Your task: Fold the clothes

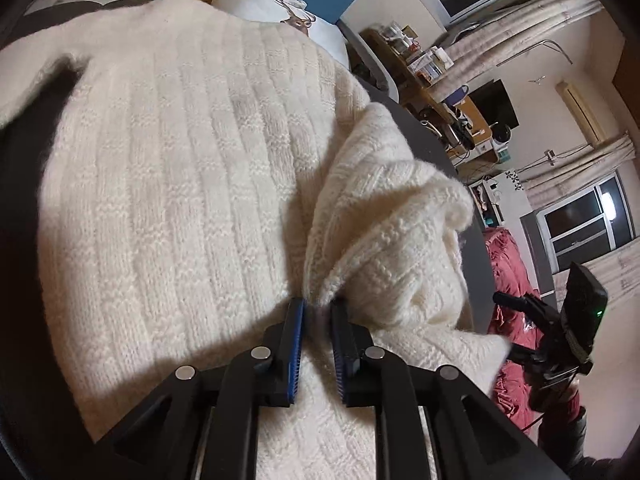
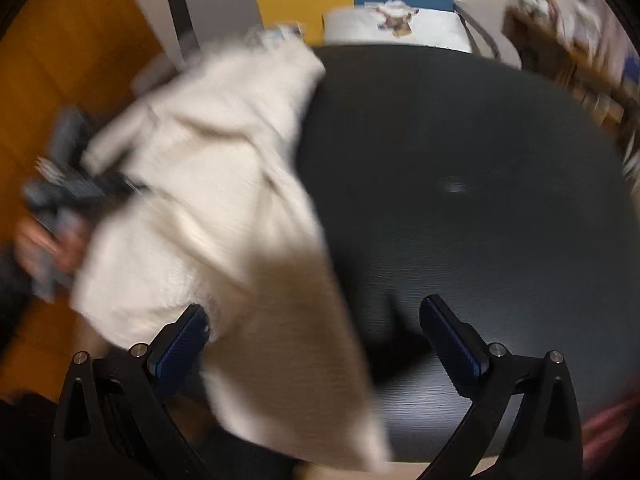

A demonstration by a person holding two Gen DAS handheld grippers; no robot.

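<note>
Sweater (image 1: 180, 184), cream rib-knit, is spread over the dark round table (image 2: 460, 184), ribs running away from the left gripper (image 1: 318, 304) toward the pillow (image 1: 248, 6) at the far edge. One sleeve (image 1: 384, 216) is flopped back over the body, and its cuff edge sits right at the left gripper's blue pads, which are only a sliver apart; can't tell if they actually pinch it. Right gripper (image 2: 316, 328) hangs wide open with nothing in it, over the sweater's near edge where it meets bare tabletop. That view's pretty blurry.
</note>
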